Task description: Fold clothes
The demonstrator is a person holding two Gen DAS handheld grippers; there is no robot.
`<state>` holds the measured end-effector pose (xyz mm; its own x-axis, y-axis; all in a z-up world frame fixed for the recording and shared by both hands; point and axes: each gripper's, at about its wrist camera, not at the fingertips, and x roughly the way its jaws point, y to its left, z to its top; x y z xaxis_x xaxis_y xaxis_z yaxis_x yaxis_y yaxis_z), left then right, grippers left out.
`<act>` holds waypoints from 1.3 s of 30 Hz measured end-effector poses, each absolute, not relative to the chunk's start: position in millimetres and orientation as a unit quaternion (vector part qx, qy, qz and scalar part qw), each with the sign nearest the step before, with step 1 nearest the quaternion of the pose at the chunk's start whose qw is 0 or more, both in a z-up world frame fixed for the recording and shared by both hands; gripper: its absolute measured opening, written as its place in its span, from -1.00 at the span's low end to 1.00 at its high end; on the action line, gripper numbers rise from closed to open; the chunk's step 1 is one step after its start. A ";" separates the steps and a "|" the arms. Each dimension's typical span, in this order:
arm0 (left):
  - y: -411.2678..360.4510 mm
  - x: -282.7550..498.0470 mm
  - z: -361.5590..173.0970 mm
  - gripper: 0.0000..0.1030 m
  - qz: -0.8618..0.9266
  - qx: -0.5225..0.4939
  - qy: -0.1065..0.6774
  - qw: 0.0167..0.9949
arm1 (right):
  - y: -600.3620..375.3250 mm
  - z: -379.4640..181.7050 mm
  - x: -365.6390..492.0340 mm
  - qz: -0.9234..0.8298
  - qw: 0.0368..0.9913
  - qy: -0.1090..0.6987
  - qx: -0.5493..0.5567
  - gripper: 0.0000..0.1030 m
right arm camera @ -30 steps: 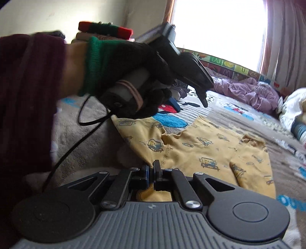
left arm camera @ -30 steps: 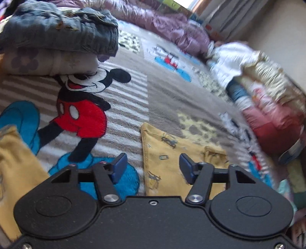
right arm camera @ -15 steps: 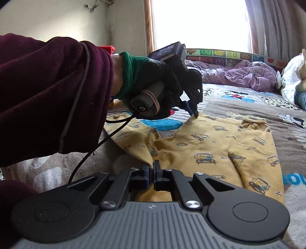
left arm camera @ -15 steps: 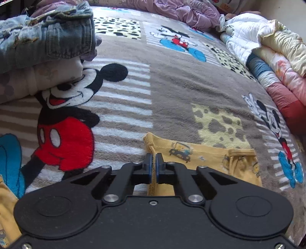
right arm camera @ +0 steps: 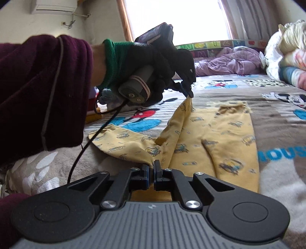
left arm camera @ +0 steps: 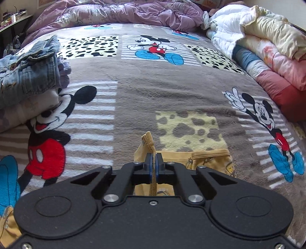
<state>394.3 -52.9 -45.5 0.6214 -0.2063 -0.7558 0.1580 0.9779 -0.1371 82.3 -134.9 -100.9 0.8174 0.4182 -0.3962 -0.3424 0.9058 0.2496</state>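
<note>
Left gripper [left arm camera: 153, 165] and right gripper [right arm camera: 151, 174], jaws clenched on yellow printed cotton garment [right arm camera: 220, 138], raised edge above cartoon-mouse fleece blanket [left arm camera: 172, 92].

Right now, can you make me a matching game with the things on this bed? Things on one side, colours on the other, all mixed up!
Things:
1. pajama top
2. denim jacket
3. rumpled quilt
4. glove

Colours:
A. purple
B. black
C. yellow
D. blue

Pairs: 1-C, 2-D, 3-A, 4-B
</note>
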 end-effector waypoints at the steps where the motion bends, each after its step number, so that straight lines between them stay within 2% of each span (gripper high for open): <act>1: -58.6 394.2 -47.3 -1.00 -0.100 -0.022 0.424 0.900 | -137.1 -102.6 82.5 0.199 0.949 0.229 0.084 -0.89; 15: -98.5 401.1 -81.7 -0.99 -0.094 0.014 0.445 0.891 | -152.3 -122.0 83.6 0.181 0.942 0.261 0.104 -0.89; 18: -97.3 400.5 -83.5 -0.79 -0.126 -0.007 0.443 0.888 | -156.1 -125.2 83.5 0.177 0.938 0.270 0.126 -0.88; 20: -91.1 394.8 -75.5 -0.75 -0.136 -0.020 0.431 0.892 | -159.1 -127.0 84.2 0.176 0.935 0.274 0.142 -0.89; 26: -40.7 337.7 -34.6 -0.67 -0.141 -0.064 0.361 0.920 | -163.4 -130.3 83.5 0.172 0.931 0.275 0.168 -0.89; 30: 6.6 275.5 -30.0 -0.65 -0.109 -0.085 0.331 0.934 | -163.6 -132.4 80.7 0.172 0.931 0.271 0.174 -0.88; 32: 31.9 239.3 -34.2 -0.56 -0.084 -0.102 0.315 0.940 | -166.7 -133.0 80.2 0.173 0.928 0.272 0.188 -0.88; 36: 79.1 186.8 -51.4 -0.12 -0.013 -0.185 0.297 0.937 | -168.9 -133.5 78.7 0.171 0.926 0.272 0.196 -0.88; 39: 100.6 167.0 -64.8 -0.11 0.033 -0.230 0.299 0.926 | -169.2 -134.2 77.1 0.172 0.928 0.268 0.195 -0.88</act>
<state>167.0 100.6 -64.8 0.8194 -0.0761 -0.5682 -0.1993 0.8915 -0.4068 77.1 -169.2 -134.2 0.7970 0.4245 -0.4297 -0.2153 0.8643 0.4546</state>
